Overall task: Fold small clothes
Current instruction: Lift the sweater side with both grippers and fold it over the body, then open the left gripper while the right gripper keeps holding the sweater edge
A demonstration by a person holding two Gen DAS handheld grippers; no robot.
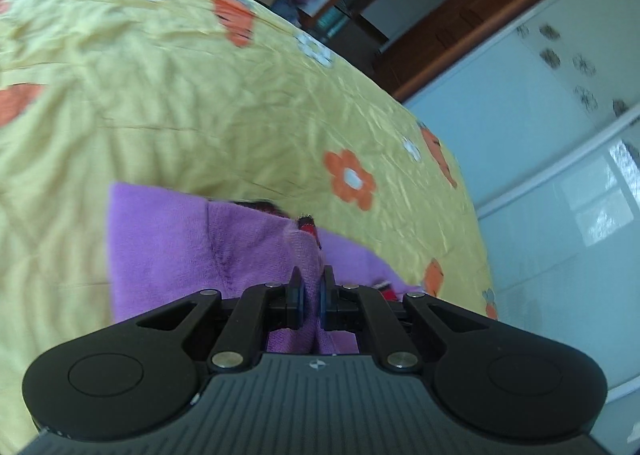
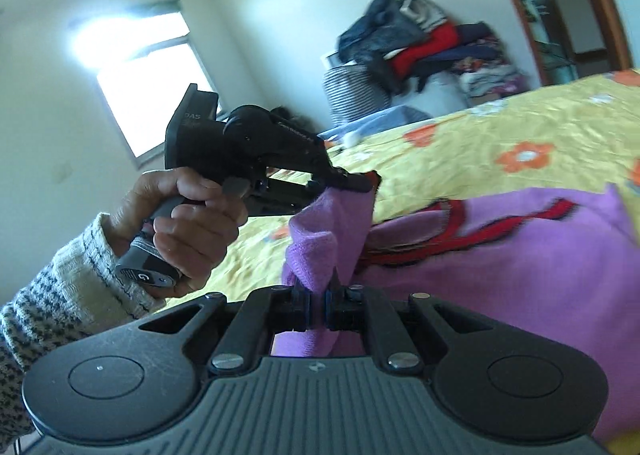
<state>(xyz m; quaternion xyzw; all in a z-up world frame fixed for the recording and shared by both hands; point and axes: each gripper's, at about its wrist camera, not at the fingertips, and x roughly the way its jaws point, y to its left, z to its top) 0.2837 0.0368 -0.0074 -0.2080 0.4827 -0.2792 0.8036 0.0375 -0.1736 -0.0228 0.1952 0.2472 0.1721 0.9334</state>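
Observation:
A small purple knit garment (image 1: 168,239) with red and black trim lies on the yellow flowered bed cover (image 1: 160,95). My left gripper (image 1: 311,287) is shut on a raised fold of its edge. In the right wrist view the same purple garment (image 2: 500,255) spreads to the right, with red trim across it. My right gripper (image 2: 317,295) is shut on a bunched part of the cloth. The left gripper also shows in the right wrist view (image 2: 362,183), held in a hand, pinching the cloth's upper edge above mine.
A pile of clothes (image 2: 424,39) sits on furniture beyond the bed. A window (image 2: 156,95) is at the left. Pale wardrobe doors (image 1: 540,135) and a wooden door frame (image 1: 460,35) stand beside the bed.

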